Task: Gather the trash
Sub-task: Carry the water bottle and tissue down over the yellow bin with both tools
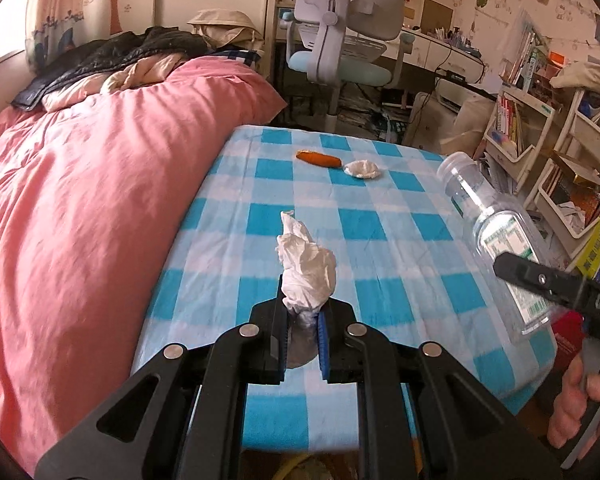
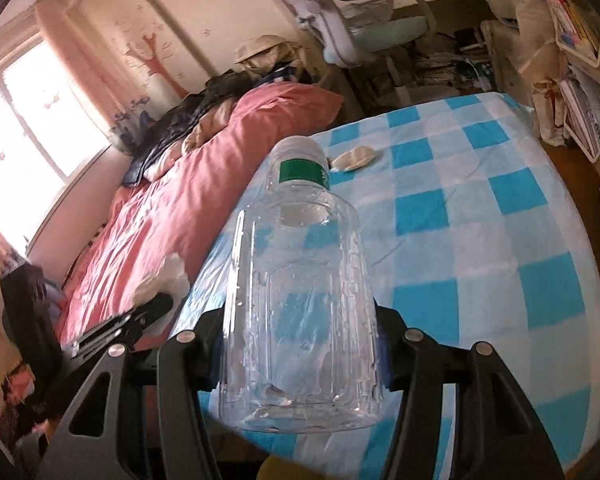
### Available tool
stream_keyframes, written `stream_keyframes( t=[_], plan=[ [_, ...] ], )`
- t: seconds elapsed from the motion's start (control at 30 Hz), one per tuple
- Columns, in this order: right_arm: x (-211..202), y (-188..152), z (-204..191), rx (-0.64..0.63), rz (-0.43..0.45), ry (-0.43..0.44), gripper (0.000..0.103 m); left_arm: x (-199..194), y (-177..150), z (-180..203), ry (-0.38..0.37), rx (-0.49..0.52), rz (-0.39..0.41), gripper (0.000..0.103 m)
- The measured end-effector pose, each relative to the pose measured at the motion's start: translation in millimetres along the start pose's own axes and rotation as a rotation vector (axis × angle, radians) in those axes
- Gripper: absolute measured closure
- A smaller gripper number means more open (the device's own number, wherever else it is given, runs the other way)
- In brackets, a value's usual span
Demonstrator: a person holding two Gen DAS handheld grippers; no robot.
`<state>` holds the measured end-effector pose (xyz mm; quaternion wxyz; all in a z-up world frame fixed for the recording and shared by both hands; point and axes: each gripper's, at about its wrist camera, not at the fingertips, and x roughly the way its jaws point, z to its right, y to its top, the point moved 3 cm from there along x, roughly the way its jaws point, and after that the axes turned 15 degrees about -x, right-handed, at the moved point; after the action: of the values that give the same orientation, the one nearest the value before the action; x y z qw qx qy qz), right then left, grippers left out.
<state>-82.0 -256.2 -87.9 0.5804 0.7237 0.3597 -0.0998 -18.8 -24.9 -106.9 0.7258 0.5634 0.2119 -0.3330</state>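
Left gripper: we have its jaws pinched together on a crumpled white tissue, which sticks up out of the pads and hangs above the near end of the table.

Right gripper: we hold it clamped around the lower body of a clear plastic bottle — jaws set wide by the bottle's width, neck and green band pointing away from us.

Bottle from the left view: it floats tilted over the table's right edge, clear of the cloth.

Table: the blue-and-white checked tablecloth carries two more pieces at its far end — an orange wrapper or peel and, just beside it, a small white paper wad.

Bin: we see none clearly in either view.

Progress: as we judge it, two items are picked up but not dropped anywhere yet; two remain on the cloth, so we are roughly midway.
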Motion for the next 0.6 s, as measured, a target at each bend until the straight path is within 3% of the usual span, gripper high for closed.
stream_keyframes(
  t=[0.37, 0.6],
  plan=[
    [-19.5, -65.8, -37.5, -0.042, -0.071, 0.029, 0.048, -43.5, -40.6, -14.6, 0.011, -0.007, 0.005, 0.092],
    [-18.9, -109.1, -61.5, -0.086, -0.168, 0.053, 0.048, -58.0, -64.9, -19.8, 0.019, -0.006, -0.009, 0.092]
  ],
)
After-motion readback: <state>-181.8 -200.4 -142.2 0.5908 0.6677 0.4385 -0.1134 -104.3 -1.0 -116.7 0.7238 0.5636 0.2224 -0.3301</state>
